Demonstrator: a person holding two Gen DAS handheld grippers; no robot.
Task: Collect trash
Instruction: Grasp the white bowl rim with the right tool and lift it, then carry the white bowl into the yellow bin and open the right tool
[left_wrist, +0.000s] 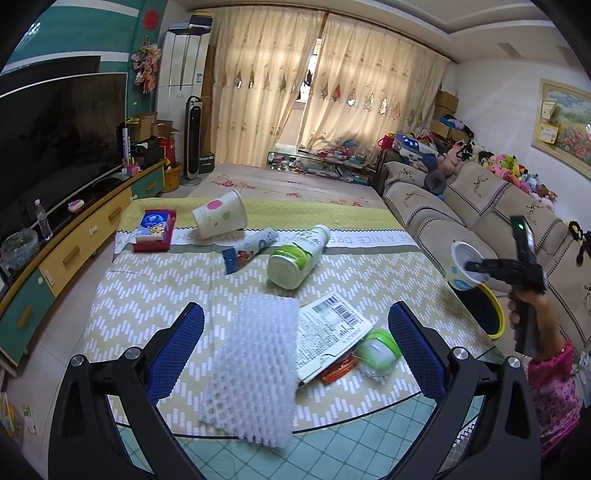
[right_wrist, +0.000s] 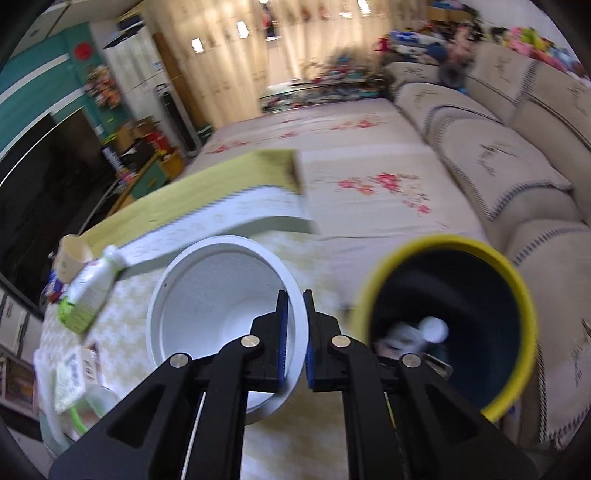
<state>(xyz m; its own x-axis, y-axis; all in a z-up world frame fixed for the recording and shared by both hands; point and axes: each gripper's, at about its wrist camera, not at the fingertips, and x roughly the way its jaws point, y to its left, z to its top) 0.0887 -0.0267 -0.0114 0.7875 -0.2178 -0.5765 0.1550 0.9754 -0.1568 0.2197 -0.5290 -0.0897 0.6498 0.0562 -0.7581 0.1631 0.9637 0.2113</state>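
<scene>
My right gripper (right_wrist: 295, 295) is shut on the rim of a white plastic cup (right_wrist: 221, 306), one pad inside and one outside. The cup (left_wrist: 463, 267) hangs in the air just left of the yellow-rimmed dark bin (right_wrist: 454, 325), which holds a few scraps. In the left wrist view the right gripper (left_wrist: 476, 266) is at the table's right edge, above the bin (left_wrist: 493, 314). My left gripper (left_wrist: 295, 347) stands open over the near table, its blue pads either side of a white foam net (left_wrist: 255, 373) and a labelled packet (left_wrist: 332, 332), touching neither.
On the patterned table (left_wrist: 147, 295) lie a green-capped bottle (left_wrist: 295, 258), a tipped paper cup (left_wrist: 219, 219), a tube wrapper (left_wrist: 249, 247), a blue tissue pack (left_wrist: 155, 229) and a green-lidded tub (left_wrist: 378, 352). A sofa (left_wrist: 461, 206) runs along the right, a TV cabinet (left_wrist: 74, 240) along the left.
</scene>
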